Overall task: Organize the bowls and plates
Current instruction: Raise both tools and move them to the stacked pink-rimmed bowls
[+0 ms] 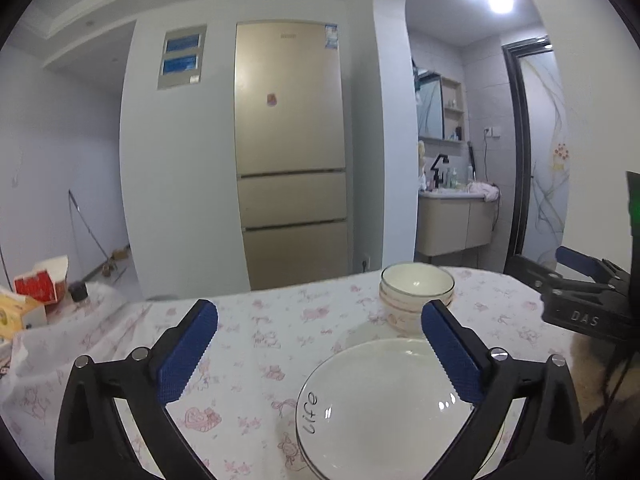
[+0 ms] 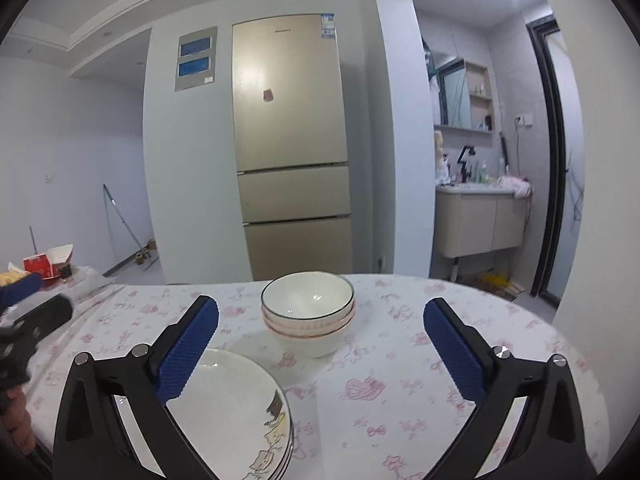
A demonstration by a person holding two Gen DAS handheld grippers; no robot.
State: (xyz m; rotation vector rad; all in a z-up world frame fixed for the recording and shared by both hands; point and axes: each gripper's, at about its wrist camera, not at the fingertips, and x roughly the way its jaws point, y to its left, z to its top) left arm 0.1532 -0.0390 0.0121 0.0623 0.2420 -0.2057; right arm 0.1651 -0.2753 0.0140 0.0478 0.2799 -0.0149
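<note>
Two stacks sit on the table (image 2: 400, 360) w/ its floral cloth: plates (image 2: 232, 400) near, bowls (image 2: 308, 312) just behind, close but apart. Fridge (image 2: 290, 140) stands past the far edge, bathroom w/ sink cabinet (image 2: 480, 220) through the arch at right; red box (image 2: 48, 264) and small jar at the table's far left.

Plates look like several nested, top one marked "life" in left view. Bowls look like three nested, upright.

Both piles appear sorted already, so prob. the task is near done or at a final tidy/check; can't tell if more dishes lie out of frame.

Left gripper (image 1: 320, 322) is spread wide, nothing between its jaws, hovering over the cloth w/ its right finger above the plates. Right gripper (image 2: 322, 318) is also wide apart and holds nothing, bowls framed between its fingers further ahead.

Next move, if any: prob. nudge stacks square or pull back. Glazed rims are slick, so a gentle, centred grip is needed; a knock could topple the bowls.
</note>
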